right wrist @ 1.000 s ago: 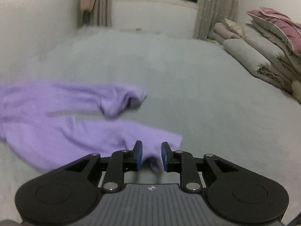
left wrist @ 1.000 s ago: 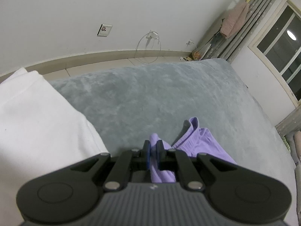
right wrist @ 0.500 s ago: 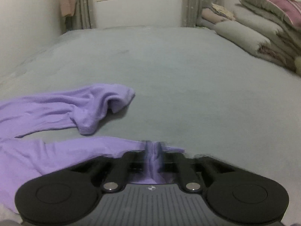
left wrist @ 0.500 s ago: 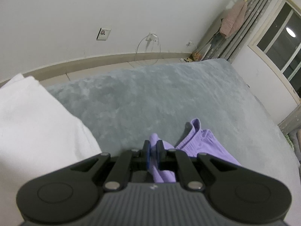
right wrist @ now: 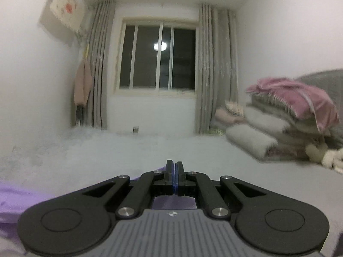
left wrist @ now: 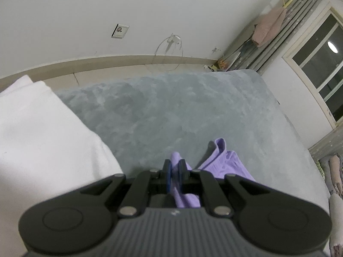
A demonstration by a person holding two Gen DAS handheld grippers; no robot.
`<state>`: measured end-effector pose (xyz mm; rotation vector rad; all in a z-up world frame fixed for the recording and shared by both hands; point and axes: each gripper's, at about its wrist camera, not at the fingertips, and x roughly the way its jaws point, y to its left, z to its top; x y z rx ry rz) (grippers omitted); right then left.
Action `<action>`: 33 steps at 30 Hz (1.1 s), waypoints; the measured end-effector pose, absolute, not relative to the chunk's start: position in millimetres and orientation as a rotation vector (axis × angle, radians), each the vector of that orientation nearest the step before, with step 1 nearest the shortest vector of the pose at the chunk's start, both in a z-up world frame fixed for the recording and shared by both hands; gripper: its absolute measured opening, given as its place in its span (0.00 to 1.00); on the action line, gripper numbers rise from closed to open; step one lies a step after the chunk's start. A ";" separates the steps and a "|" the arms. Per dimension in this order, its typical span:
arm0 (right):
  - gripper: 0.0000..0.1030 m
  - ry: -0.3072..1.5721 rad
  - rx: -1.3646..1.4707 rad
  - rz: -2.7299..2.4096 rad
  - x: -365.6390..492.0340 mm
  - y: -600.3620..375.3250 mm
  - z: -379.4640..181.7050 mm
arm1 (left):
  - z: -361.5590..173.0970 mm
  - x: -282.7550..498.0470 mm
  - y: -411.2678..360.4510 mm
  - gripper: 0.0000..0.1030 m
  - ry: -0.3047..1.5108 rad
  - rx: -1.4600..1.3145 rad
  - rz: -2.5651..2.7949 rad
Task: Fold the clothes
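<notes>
A light purple garment (left wrist: 224, 163) lies on the grey bed cover (left wrist: 171, 107). My left gripper (left wrist: 174, 169) is shut on a pinched fold of it, and purple cloth runs down between the fingers. In the right wrist view the same garment (right wrist: 17, 194) trails off to the lower left and shows under the finger linkage. My right gripper (right wrist: 174, 168) is shut, pads pressed together on a thin edge of the garment, and it points level across the bed toward the window (right wrist: 158, 57).
A white folded cloth (left wrist: 42, 132) sits on the bed to the left of my left gripper. A stack of folded quilts and pillows (right wrist: 289, 124) stands at the right. Walls, curtains and a hanging pink garment (right wrist: 82, 83) border the bed.
My right gripper went from open over the garment's hem to shut on it, then tipped up from facing the bed to facing the window. The left gripper stayed shut and barely moved.
</notes>
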<state>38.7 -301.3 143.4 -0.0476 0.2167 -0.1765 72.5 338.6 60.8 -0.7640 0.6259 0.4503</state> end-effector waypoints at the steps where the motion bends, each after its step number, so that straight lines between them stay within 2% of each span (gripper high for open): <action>1: 0.02 0.220 -0.046 -0.177 32.4 -300.6 146.3 | 61.7 72.5 338.6 0.05 0.629 -0.760 0.451; 5: 0.02 0.320 -0.034 -0.182 17.1 -292.2 141.7 | 63.7 72.3 340.0 0.05 0.647 -0.762 0.447; 12: 0.02 0.348 -0.041 -0.287 -9.7 -291.6 139.3 | 65.6 70.7 348.0 0.05 0.660 -0.791 0.405; 17: 0.02 0.419 -0.024 -0.277 36.8 -301.7 144.0 | 69.6 69.8 344.9 0.05 0.633 -0.793 0.370; 22: 0.02 0.363 -0.006 -0.267 81.2 -304.1 183.1 | 74.1 66.7 350.1 0.05 0.586 -0.850 0.333; 26: 0.02 0.268 0.061 -0.246 72.2 -309.8 214.5 | 80.3 60.4 353.8 0.05 0.564 -0.848 0.342; 29: 0.02 0.297 -0.003 -0.251 53.2 -305.6 200.7 | 79.2 59.5 347.0 0.05 0.627 -0.777 0.367; 33: 0.02 0.526 -0.091 -0.266 40.6 -315.8 141.0 | 70.7 53.8 336.0 0.05 0.708 -0.698 0.390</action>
